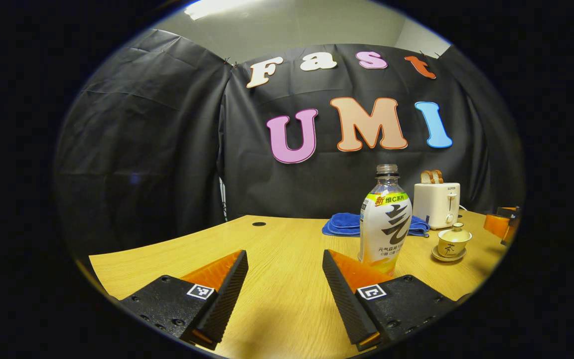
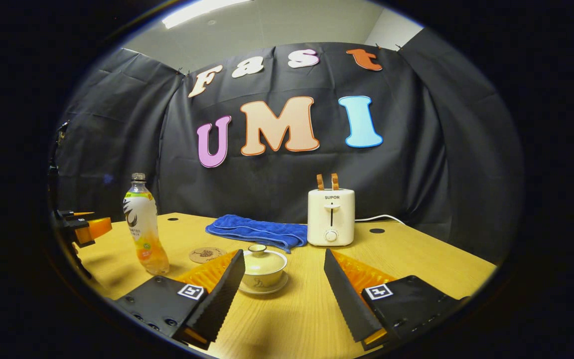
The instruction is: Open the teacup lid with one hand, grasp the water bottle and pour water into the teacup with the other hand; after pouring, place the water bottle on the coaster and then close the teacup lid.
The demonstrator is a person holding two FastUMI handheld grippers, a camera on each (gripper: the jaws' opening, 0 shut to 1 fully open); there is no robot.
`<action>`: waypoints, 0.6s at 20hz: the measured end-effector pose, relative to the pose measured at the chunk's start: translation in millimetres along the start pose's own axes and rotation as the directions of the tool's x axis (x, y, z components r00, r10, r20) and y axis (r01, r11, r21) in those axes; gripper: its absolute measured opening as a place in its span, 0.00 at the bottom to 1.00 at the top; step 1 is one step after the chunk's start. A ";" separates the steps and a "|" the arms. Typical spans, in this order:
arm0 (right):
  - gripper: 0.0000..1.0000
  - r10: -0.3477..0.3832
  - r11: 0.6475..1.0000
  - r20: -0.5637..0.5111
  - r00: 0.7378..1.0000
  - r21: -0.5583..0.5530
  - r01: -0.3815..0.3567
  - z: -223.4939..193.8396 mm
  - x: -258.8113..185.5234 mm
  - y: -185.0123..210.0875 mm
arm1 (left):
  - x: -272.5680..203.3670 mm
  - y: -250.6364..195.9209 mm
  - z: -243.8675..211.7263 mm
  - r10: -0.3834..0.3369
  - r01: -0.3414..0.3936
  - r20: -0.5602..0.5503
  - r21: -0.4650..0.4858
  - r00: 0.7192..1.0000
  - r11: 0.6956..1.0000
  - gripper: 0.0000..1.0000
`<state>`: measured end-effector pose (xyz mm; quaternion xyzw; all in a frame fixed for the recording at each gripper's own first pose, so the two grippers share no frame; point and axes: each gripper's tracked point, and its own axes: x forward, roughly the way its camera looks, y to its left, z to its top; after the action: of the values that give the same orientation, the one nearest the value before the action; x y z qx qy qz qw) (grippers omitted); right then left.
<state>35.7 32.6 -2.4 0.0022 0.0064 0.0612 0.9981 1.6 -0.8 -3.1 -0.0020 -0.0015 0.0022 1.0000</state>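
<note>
Left gripper view, near: the left tongs (image 1: 284,279) are wide open above the desk (image 1: 277,309), holding nothing.
Left gripper view, middle: the water bottle (image 1: 385,219) stands upright, without a cap, just behind the right finger.
Left gripper view, far right: the teacup (image 1: 454,243) sits on its saucer with the lid on.
Right gripper view, near: the right tongs (image 2: 284,279) are also wide open and empty, and the teacup (image 2: 264,269) is just ahead, close to the left finger.
Right gripper view, left: the coaster (image 2: 207,255) lies between bottle (image 2: 143,224) and teacup, with nothing on it.
Right gripper view, far: blue towel (image 2: 259,232) and toaster (image 2: 331,217) stand near the wall.
</note>
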 end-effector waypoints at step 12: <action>1.00 0.076 0.997 -0.024 0.997 0.002 -0.076 -6.8 56.4 35.8 | 0.8 -0.8 -0.5 0.000 0.000 0.000 -0.001 1.000 1.000 0.88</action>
<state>87.3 75.0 -9.7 0.0022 0.0186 0.0993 0.9949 2.4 -1.6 -3.6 -0.0026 -0.0013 0.0022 1.0000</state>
